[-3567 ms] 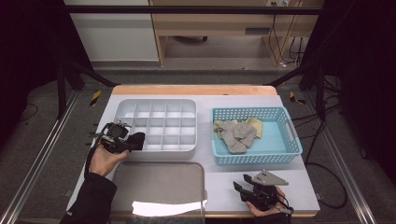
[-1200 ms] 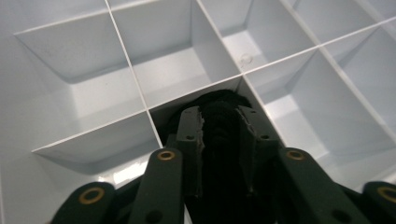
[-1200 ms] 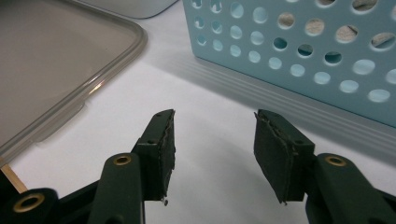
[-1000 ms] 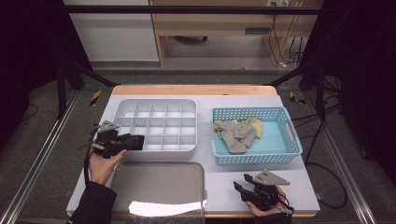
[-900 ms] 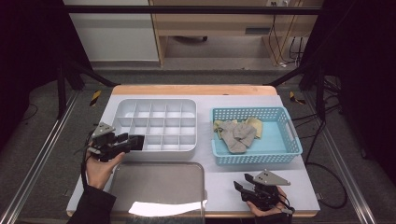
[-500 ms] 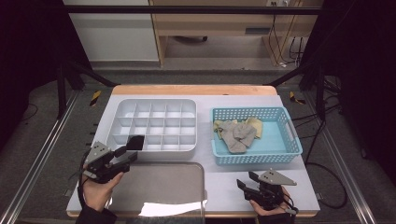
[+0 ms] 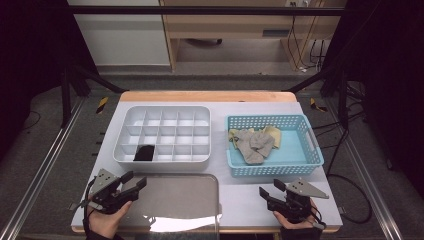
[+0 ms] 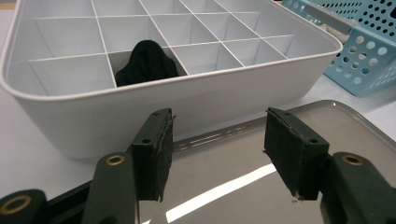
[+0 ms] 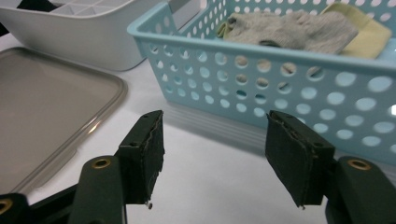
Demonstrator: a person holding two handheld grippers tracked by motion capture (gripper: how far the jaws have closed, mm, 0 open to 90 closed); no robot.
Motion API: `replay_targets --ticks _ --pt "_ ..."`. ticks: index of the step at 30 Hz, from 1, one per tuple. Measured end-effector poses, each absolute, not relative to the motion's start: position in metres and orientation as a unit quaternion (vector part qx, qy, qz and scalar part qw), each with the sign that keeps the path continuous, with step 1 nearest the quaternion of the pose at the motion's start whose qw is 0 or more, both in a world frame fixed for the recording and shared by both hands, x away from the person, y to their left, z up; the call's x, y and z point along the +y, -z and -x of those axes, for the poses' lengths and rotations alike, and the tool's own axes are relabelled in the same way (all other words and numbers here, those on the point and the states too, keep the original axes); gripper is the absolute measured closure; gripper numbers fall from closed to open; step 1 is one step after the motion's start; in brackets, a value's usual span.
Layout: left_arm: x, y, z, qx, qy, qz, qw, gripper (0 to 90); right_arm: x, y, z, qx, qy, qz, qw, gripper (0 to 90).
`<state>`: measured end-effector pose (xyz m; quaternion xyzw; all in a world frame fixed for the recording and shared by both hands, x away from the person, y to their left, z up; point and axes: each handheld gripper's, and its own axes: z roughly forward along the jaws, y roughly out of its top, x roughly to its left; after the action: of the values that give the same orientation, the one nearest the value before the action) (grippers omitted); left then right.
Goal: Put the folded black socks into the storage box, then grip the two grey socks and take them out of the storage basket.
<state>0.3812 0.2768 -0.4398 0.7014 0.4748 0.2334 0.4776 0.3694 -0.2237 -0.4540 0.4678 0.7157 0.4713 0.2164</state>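
Black sock (image 7: 145, 152) in white organizer (image 7: 165, 112); grey socks (image 7: 254, 144) in blue basket (image 7: 305, 165); both claws open, empty.

Organizer wall (image 8: 187, 100) before open jaws

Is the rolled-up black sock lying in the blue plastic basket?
No, the rolled-up black sock sits in a front-row compartment of the white plastic divided tray, while the blue plastic basket holds grey and yellow socks.

Item count: one white compartment tray (image 7: 165, 132), one black sock (image 7: 145, 152), one blue basket (image 7: 274, 167), one clear lid (image 7: 175, 202), two grippers.
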Motion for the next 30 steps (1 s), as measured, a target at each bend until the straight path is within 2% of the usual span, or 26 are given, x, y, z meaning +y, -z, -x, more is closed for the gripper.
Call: replay_targets --ticks 13,30 --pt "0.277 0.450 -0.380 0.477 -0.238 -0.707 0.465 38.9 -0.233 0.425 -0.376 0.698 -0.485 -0.467 0.244 35.6" --pt "0.277 0.454 -0.382 0.479 -0.225 -0.710 0.463 35.7 -0.222 0.397 -0.414 0.691 -0.485 -0.470 0.258 34.8"
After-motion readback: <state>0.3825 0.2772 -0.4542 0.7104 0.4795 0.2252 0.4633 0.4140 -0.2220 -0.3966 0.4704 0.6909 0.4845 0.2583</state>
